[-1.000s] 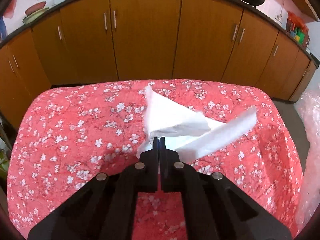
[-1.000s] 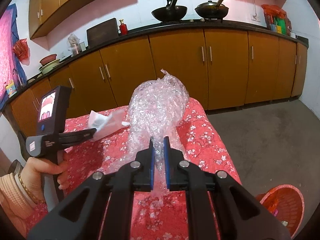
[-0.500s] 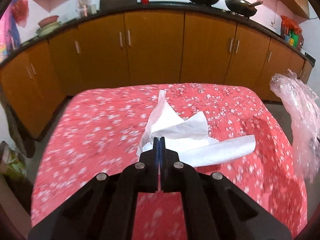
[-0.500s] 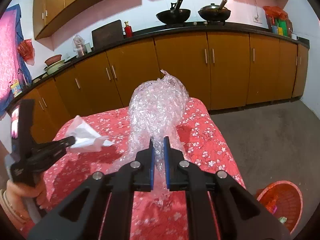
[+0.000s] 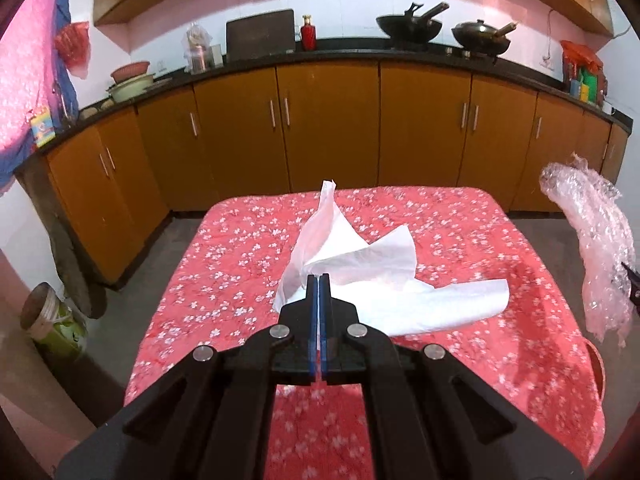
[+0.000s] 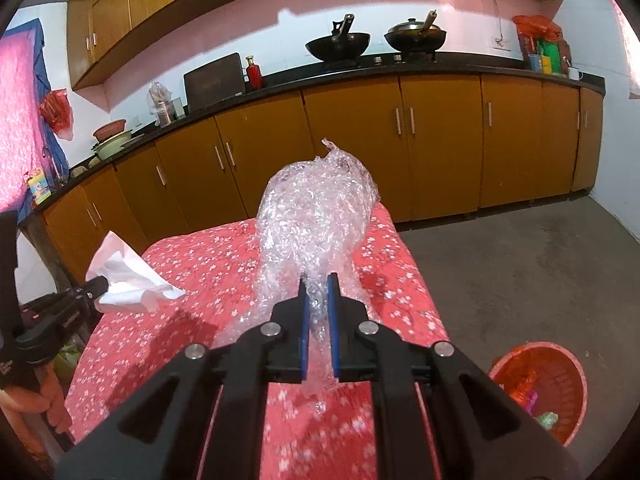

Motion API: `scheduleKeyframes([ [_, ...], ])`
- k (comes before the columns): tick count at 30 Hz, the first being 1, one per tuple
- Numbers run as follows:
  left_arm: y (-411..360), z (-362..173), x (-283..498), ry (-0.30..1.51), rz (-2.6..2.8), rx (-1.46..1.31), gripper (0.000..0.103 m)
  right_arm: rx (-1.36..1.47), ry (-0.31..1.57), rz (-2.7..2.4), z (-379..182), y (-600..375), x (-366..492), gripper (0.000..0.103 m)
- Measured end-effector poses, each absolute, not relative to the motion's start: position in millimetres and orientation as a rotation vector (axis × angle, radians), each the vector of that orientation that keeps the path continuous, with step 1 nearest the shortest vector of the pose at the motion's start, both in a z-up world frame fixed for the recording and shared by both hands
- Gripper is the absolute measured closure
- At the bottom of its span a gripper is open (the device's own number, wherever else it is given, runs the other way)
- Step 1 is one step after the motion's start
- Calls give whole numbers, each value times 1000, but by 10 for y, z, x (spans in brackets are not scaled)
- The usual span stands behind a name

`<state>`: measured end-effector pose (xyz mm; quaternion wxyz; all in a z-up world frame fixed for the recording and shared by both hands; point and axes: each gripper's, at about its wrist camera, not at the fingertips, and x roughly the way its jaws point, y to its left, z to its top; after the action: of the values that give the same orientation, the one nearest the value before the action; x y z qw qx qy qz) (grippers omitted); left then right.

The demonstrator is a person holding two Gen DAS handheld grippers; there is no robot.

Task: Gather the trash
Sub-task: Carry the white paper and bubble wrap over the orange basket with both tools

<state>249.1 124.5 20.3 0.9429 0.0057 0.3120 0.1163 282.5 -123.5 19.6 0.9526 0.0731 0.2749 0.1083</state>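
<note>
My left gripper (image 5: 319,280) is shut on a crumpled white tissue (image 5: 368,280), held in the air above the red flowered tablecloth (image 5: 240,264). The same tissue (image 6: 128,280) and left gripper (image 6: 102,282) show at the left edge of the right wrist view. My right gripper (image 6: 318,280) is shut on a wad of clear bubble wrap (image 6: 316,216), lifted over the table's right side. That bubble wrap (image 5: 592,240) hangs at the right edge of the left wrist view. An orange waste basket (image 6: 540,384) with some trash inside stands on the floor at the lower right.
Brown cabinets (image 5: 328,128) under a black counter run along the far wall, with two woks (image 6: 340,44) on the stove. Grey floor (image 6: 520,264) lies open to the right of the table. A green tin (image 5: 56,324) sits on the floor at the left.
Both grippers have risen and pulled back from the table with their loads, so the whole table and the counter top come into view. The basket shows more fully.
</note>
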Motion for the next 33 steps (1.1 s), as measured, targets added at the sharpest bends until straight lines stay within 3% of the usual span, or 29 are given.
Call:
scheduleKeyframes([
  [12,709,501,2161,568,171,46,103,160,503,172,448,-1708,2376,94],
  [33,-375,555,2159,554,8,98,103,148,496,-28,466,-2793,2150,94],
])
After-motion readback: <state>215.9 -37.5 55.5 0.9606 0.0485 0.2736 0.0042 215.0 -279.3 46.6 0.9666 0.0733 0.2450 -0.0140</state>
